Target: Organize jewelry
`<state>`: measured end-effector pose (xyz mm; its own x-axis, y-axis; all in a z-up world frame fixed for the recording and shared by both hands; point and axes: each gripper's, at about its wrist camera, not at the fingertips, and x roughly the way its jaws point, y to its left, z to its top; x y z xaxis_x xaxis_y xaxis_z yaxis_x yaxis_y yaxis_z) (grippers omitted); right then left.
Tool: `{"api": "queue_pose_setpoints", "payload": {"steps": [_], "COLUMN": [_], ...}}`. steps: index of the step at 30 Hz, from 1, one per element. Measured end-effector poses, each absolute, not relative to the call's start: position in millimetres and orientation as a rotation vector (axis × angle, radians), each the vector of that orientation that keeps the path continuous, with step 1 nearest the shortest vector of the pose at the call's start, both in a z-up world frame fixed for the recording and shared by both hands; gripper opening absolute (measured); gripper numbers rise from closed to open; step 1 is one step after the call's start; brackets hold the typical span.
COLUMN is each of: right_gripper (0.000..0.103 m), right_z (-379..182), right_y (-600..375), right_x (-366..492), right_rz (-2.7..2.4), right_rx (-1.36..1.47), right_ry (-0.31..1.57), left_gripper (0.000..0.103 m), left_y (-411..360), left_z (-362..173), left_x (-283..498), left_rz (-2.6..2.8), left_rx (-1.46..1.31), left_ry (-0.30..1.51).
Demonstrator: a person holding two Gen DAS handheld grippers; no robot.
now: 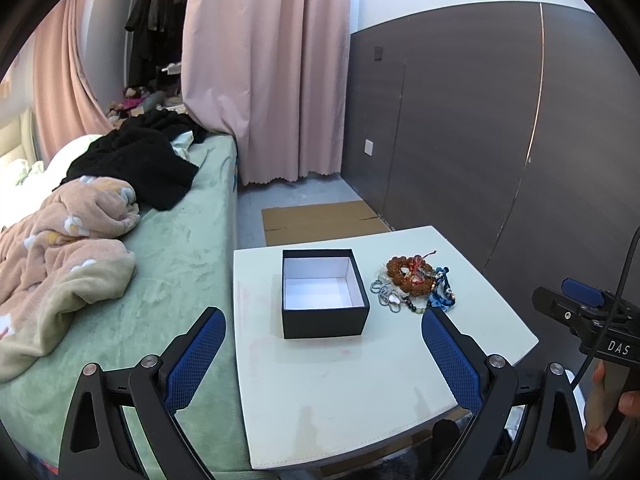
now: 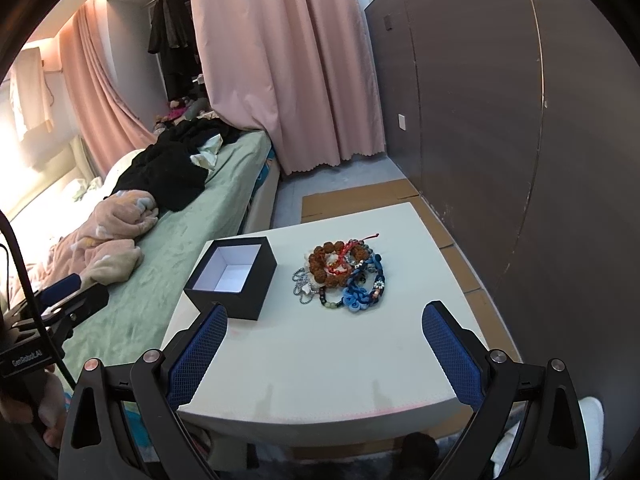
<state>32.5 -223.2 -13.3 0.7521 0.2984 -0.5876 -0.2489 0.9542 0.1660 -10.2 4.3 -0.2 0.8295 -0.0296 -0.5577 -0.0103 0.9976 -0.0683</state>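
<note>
A small white worktop (image 1: 340, 380) carries everything here, and the black box (image 1: 325, 294) standing on it serves as the landmark: it is open at the top, white inside and holds nothing. Just to the right of the box, close but not touching it, lies the jewelry pile (image 1: 414, 286), a tangle on the bare surface. In that heap a brown beaded bracelet (image 2: 338, 262) sits uppermost with a red cord (image 2: 362, 240) threaded through it, a blue braided bracelet (image 2: 366, 290) lies on the side farthest from the box, and a silver chain (image 2: 301, 282) trails on the side nearest it. The left gripper (image 1: 324, 354) hangs in front of the box, its jaws spread wide with nothing between them, one blue pad over the bed and the other near the pile. The right gripper (image 2: 324, 350) hovers in front of the box and to its right, jaws likewise spread and empty. To the left of the box runs a bed (image 1: 180, 248) with a green cover, and beyond it hangs a pink curtain (image 1: 264, 68).
</note>
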Motion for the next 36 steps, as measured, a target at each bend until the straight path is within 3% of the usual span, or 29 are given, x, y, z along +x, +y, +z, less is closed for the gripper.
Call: {"api": "queue_pose_setpoints", "payload": {"steps": [36], "right_gripper": [0.098], "right_z": [-12.8], "right_y": [-222.7], "right_x": [31.6], "right_rz": [0.301], "right_rx": [0.09], "right_ry": [0.655], "left_gripper": [0.099], "left_y": [-1.5], "left_z": [-1.1], "left_x": [-11.7], "left_rz": [-0.014], "left_rx": [-0.067], "left_ry": [0.591]}}
